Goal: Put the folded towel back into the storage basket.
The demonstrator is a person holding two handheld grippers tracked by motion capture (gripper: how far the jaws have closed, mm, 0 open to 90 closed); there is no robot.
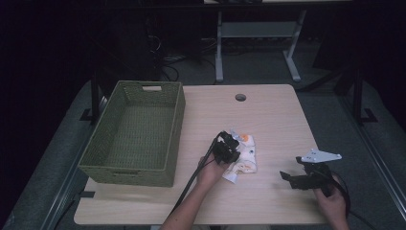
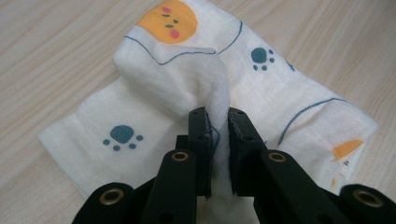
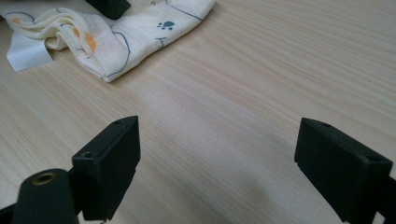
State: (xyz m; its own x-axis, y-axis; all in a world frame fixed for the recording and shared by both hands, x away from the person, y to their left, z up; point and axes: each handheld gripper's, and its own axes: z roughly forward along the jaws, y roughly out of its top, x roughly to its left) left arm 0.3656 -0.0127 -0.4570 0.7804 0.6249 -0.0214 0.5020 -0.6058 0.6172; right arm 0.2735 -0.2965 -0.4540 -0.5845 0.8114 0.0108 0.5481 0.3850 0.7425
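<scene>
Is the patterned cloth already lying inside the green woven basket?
No, the cloth lies on the table to the right of the basket, pinched by the left gripper.

A small white muslin cloth (image 2: 154,102) lies crumpled on the light wooden tabletop (image 1: 268,115), right of the middle. It is printed with blue paw prints, thin blue curved lines and orange round faces with pink cheeks. One fold is pulled up into a soft ridge, and a white tag sticks out at its near edge.
</scene>
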